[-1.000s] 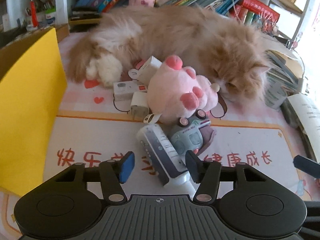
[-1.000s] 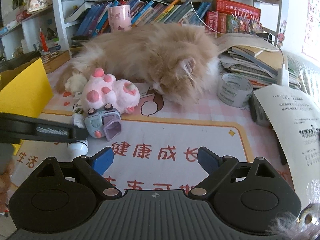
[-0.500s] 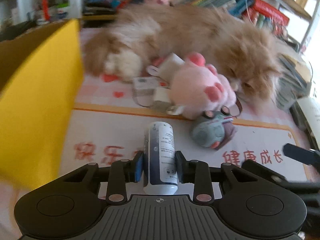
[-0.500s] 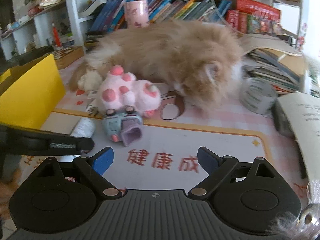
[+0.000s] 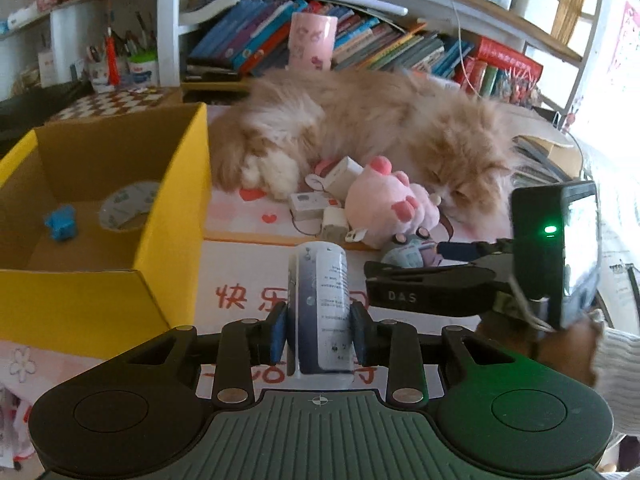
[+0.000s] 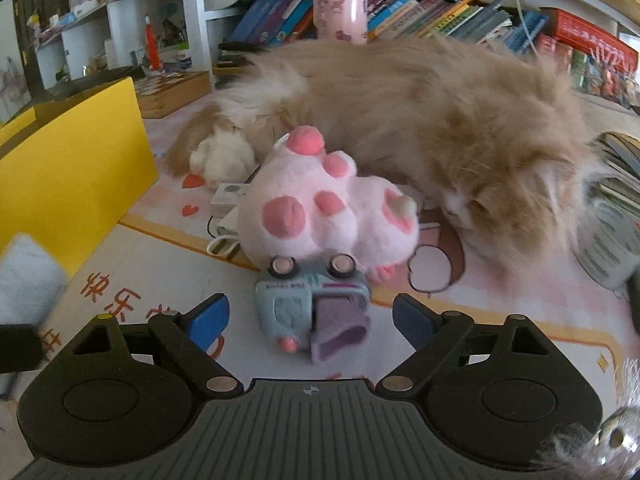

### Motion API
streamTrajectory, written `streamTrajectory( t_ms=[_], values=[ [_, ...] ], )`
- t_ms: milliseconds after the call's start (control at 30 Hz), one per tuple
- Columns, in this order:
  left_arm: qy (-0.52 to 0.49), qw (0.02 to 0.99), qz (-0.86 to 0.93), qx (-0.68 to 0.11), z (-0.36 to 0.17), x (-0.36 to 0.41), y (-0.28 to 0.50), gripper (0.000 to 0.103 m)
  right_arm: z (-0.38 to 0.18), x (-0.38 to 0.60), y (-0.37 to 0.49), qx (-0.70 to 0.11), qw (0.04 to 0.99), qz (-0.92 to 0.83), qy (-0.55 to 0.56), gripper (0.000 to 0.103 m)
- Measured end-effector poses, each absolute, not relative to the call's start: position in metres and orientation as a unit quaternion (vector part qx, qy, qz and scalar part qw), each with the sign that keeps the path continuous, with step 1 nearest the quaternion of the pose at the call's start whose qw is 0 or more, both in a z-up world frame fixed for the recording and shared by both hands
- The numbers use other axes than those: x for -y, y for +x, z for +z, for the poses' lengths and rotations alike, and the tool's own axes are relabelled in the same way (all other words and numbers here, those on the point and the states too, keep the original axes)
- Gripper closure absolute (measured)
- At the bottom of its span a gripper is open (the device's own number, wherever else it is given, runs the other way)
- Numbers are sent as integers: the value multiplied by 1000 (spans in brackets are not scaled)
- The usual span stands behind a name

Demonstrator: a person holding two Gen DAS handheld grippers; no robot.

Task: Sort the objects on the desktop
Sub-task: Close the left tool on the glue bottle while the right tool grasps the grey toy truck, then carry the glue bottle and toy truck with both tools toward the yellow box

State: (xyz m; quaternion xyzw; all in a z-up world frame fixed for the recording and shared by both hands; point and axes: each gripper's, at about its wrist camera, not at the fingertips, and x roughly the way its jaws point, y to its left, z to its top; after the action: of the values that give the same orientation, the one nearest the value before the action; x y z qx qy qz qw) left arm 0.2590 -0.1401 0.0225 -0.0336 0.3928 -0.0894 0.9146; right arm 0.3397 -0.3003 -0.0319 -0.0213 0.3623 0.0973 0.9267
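Risk at left: tall bottle, pinched low between left gripper pads near the yellow box, likely to tilt or slip on the swing over the rim. Inside box: one blue piece, one tape roll. Right: right gripper spread wide around one toy car; possible snag on one pink plush or startling one cat.

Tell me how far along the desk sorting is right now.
Early on. The yellow box already holds a blue piece and a tape roll. The left gripper has its jaws shut on the white bottle. The right gripper is open at the toy car. Left on the mat: pink plush, small white boxes.
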Motion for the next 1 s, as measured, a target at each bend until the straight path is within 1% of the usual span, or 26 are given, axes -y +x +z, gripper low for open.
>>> streamTrajectory(
  t_ms=[33,100,133,167,200,233,433,700,1000],
  values=[
    [-36,915,-87,-393,23,138,257,71,-34,299,342,-364,926,96,-25,21],
    [-37,915,-85,-393,24,135,255,72,-38,298,345,-370,924,92,-27,25],
    [-36,915,-85,-393,24,135,254,72,-40,298,347,-372,923,92,-26,31],
    [-36,915,-86,-393,24,134,253,72,-42,298,348,-374,922,92,-28,32],
    [-36,915,-88,-392,25,134,252,72,-42,298,346,-369,924,94,-30,40],
    [-36,915,-91,-392,25,133,251,72,-42,298,345,-365,925,97,-31,42],
    [-35,917,-113,-380,28,132,245,72,-32,300,335,-359,928,95,-23,42],
    [-35,922,-145,-358,35,128,235,72,-6,302,300,-344,935,81,8,42],
    [-40,929,-165,-330,49,101,216,72,30,290,256,-326,941,80,47,42]
  ],
)
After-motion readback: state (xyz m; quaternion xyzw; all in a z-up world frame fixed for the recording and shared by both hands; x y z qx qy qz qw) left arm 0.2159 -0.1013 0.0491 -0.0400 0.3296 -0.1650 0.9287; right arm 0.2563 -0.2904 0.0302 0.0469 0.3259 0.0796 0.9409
